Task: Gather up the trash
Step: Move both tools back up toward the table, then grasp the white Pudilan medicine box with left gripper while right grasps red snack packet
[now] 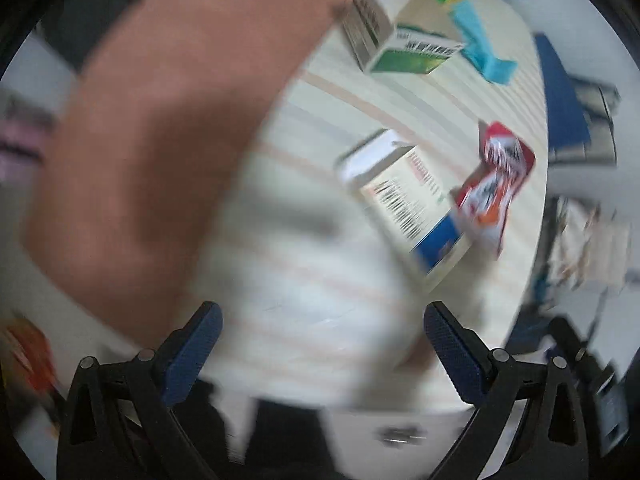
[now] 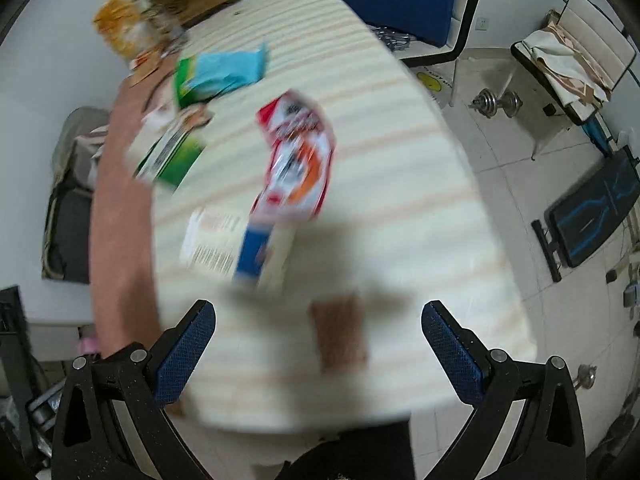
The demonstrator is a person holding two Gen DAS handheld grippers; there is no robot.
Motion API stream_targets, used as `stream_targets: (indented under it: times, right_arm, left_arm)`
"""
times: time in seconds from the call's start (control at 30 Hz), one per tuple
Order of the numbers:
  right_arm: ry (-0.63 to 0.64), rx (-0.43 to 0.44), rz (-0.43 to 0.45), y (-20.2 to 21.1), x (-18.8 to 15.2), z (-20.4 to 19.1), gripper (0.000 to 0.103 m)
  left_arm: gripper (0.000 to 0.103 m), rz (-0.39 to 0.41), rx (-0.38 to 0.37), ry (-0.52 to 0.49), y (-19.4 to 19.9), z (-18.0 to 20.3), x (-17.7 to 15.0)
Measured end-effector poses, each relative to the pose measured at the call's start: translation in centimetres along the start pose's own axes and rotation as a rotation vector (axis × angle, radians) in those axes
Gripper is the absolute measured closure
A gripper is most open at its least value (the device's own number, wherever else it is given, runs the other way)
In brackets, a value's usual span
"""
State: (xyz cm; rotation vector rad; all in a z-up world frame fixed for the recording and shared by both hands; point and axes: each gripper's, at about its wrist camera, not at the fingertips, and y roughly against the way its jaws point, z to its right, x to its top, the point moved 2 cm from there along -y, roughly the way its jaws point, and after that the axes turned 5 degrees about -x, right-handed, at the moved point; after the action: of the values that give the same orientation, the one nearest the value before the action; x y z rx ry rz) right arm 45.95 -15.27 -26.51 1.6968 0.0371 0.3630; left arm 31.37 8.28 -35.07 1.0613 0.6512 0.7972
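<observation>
Trash on striped table (image 2: 400,184): red-white snack wrapper (image 2: 298,160) overlapping blue-white carton (image 2: 256,252); green-white box (image 1: 396,40) and cyan packet (image 2: 228,68) farther back. Wrapper likely light, crinkly, slippery; pinch free edge. Cartons likely light, stiff; grip across narrow sides. Left gripper (image 1: 320,344) and right gripper (image 2: 318,344) jaws wide apart, holding nothing. Views blurred.
</observation>
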Motion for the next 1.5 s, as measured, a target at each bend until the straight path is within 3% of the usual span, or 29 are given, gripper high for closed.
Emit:
stream_targets:
  times: [0.13, 0.23, 0.33, 0.43, 0.6, 0.63, 0.73, 0.8, 0.9, 0.97, 1.07, 1.23, 1.5]
  right_arm:
    - [0.0, -0.023, -0.049, -3.7, 5.8, 2.0, 0.0]
    - [0.003, -0.026, -0.076, -5.8, 7.9, 3.0, 0.0]
    - [-0.013, -0.001, -0.116, -7.7, 8.7, 3.4, 0.0]
    - [-0.013, 0.023, -0.137, -9.1, 9.4, 2.9, 0.0]
    - [0.031, 0.046, -0.141, -11.2, 10.4, -0.5, 0.0]
    - [0.045, 0.047, -0.13, -11.7, 10.7, -1.6, 0.0]
    - [0.085, 0.026, -0.104, -13.5, 11.4, -4.5, 0.0]
    - [0.107, -0.02, -0.087, -14.4, 11.4, -5.8, 0.0]
    - [0.145, -0.079, -0.056, -14.7, 10.9, -7.1, 0.009]
    - [0.162, -0.131, -0.026, -14.6, 10.3, -7.3, 0.026]
    - [0.182, -0.106, 0.011, -14.4, 9.6, -7.1, 0.035]
    - [0.182, -0.055, 0.015, -14.0, 8.7, -6.3, 0.045]
    - [0.165, 0.01, 0.053, -11.8, 7.3, -5.4, 0.05]
  left_arm:
    - [0.001, -0.086, -0.078, 0.198, -4.9, 2.9, 3.7]
    - [0.001, -0.109, -0.085, 0.307, -7.5, 3.8, 5.5]
    - [0.021, -0.089, 0.004, 0.322, -8.5, 4.3, 6.5]
    - [0.027, -0.105, 0.065, 0.205, -8.4, 5.1, 6.6]
    - [0.027, 0.01, 0.35, -0.306, -6.6, 6.5, 7.0]
    - [0.024, 0.015, 0.369, -0.343, -6.5, 6.2, 7.1]
    - [0.027, -0.037, 0.395, -0.298, -7.3, 4.1, 7.4]
    - [0.023, -0.045, 0.35, -0.223, -7.3, 2.8, 7.3]
    - [0.026, -0.043, 0.267, -0.109, -6.8, 1.0, 7.2]
    - [0.033, -0.022, 0.266, -0.138, -6.4, 1.0, 6.8]
    - [0.033, 0.003, 0.318, -0.199, -6.1, 1.5, 6.0]
    - [0.033, 0.042, 0.35, -0.257, -5.3, 2.6, 4.3]
    - [0.033, 0.134, 0.343, -0.344, -2.0, 4.3, 1.7]
